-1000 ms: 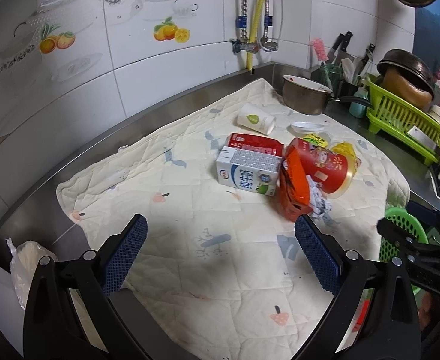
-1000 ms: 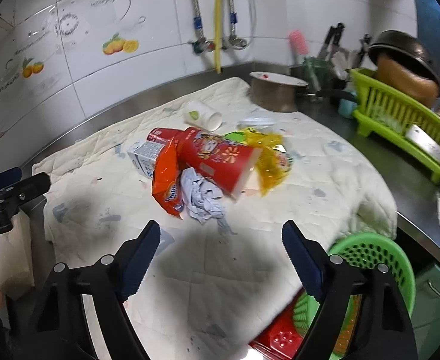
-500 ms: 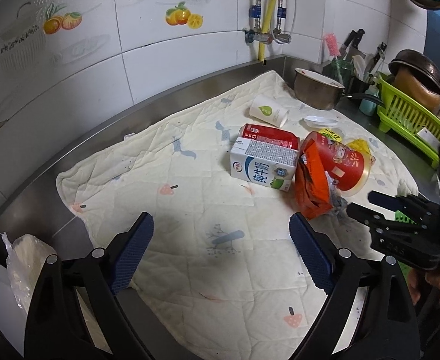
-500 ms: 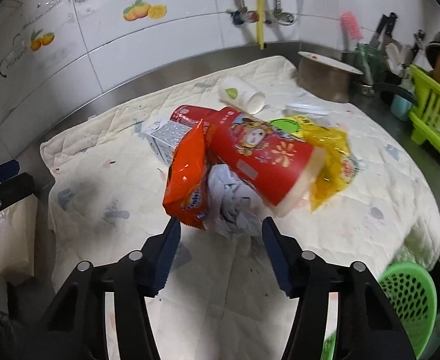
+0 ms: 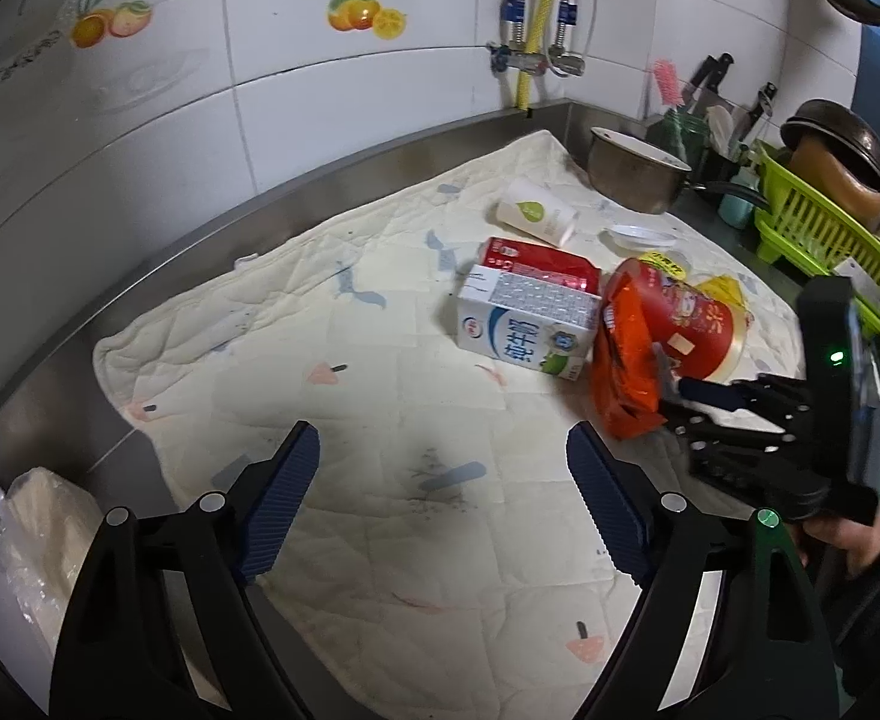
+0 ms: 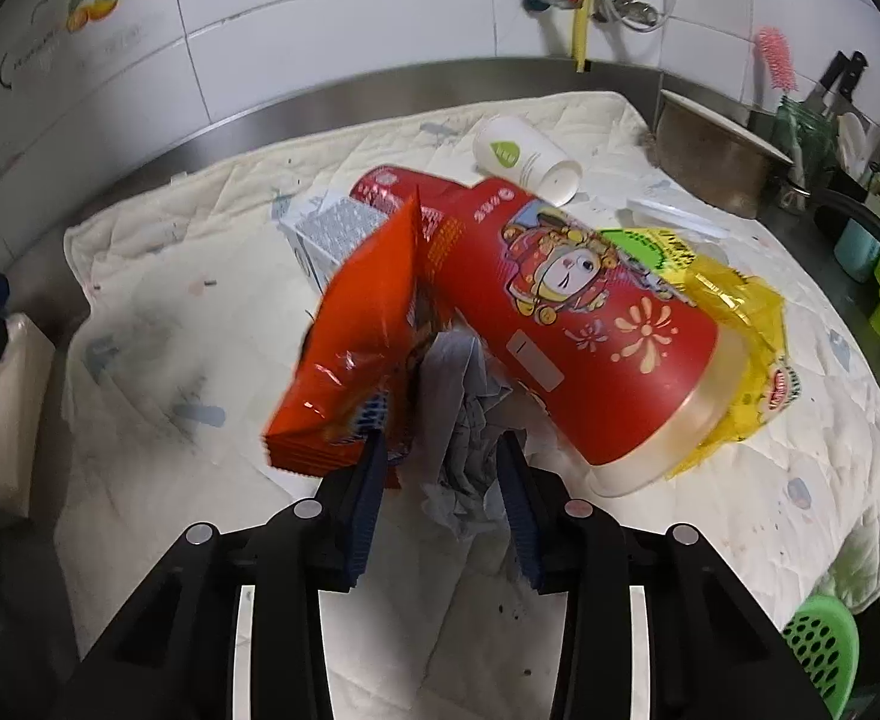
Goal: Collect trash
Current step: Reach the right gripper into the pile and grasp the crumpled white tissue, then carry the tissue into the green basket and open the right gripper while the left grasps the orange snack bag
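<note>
- We see our right gripper [image 6: 442,468] down at the trash pile on the quilted mat [image 6: 769,516], its jaws having just been closing and now narrow, with a crumpled grey paper [image 6: 460,420] between them.
- Its left pad sits against the lower edge of the orange wrapper [image 6: 356,348]; whether the pads already press the paper we cannot tell.
- From the left wrist view the right gripper [image 5: 676,396] reaches in from the right, its tips at the orange wrapper [image 5: 625,366], with a person's hand [image 5: 847,540] in a dark sleeve behind it.
- Our left gripper [image 5: 442,510] hangs wide open above bare mat [image 5: 260,360], nothing between its fingers; its jaws have just been closing a little.
- The pile lies mid-mat: a red tub [image 6: 589,324] on its side, touching the wrapper and paper, with a yellow bag [image 6: 733,330] under its far side.
- A white milk carton [image 5: 523,330] lies just beside the wrapper, a red box [image 5: 538,264] behind it.
- A paper cup [image 6: 526,159] lies tipped over further back, apart from the pile, and a clear lid [image 5: 640,237] lies near it.
- A steel pot [image 6: 715,165] stands at the mat's far corner.
- A green basket [image 6: 823,648] shows below the mat's near right edge.
- A green dish rack [image 5: 823,228] stands at the right.
- A white plastic bag [image 5: 38,534] lies off the mat's left side.
</note>
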A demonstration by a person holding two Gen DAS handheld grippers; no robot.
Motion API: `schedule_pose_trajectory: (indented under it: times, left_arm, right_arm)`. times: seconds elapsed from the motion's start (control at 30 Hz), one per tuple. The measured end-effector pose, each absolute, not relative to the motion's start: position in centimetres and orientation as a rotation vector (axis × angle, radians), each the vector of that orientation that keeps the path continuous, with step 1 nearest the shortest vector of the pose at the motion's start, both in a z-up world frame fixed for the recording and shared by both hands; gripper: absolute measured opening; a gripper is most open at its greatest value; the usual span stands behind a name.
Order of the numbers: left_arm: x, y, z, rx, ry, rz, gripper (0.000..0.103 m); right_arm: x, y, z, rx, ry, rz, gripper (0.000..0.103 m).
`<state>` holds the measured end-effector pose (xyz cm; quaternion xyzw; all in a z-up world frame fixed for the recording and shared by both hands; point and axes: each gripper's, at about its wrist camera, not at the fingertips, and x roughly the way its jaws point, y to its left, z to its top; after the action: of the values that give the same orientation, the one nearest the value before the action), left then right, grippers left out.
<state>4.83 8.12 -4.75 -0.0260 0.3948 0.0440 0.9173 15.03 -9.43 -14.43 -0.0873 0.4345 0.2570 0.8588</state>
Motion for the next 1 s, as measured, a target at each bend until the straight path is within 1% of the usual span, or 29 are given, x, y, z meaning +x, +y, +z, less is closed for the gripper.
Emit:
schedule_pose_trajectory:
  times: [0.03, 0.07, 0.23, 0.63, 1.0]
  left_arm:
    - [4.9, 7.9, -4.7, -0.05, 0.811, 0.088, 0.083]
    - [5.2, 7.8, -4.7, -0.051, 0.812, 0.078, 0.082]
    - [6.3, 6.9, -4.7, -0.071, 0.819, 0.019, 0.08]
    - [9.7, 2.5, -6.2, -0.137, 0.873, -0.134, 0.079]
    - [14.2, -0.7, -9.2, -0.143, 0.942, -0.156, 0.079]
  right_arm:
    - [15.2, -9.4, -14.6, -0.188, 0.92, 0.537, 0.025]
    - [15.3, -9.5, -14.8, -0.181, 0.93, 0.54, 0.019]
    - [14.8, -10.2, -14.5, -0.138, 0.924, 0.546, 0.011]
    - [9.7, -13.4, -12.1, 0.005, 0.889, 0.533, 0.009]
    - [3.8, -20.2, -10.2, 0.099, 0.851, 0.347, 0.009]
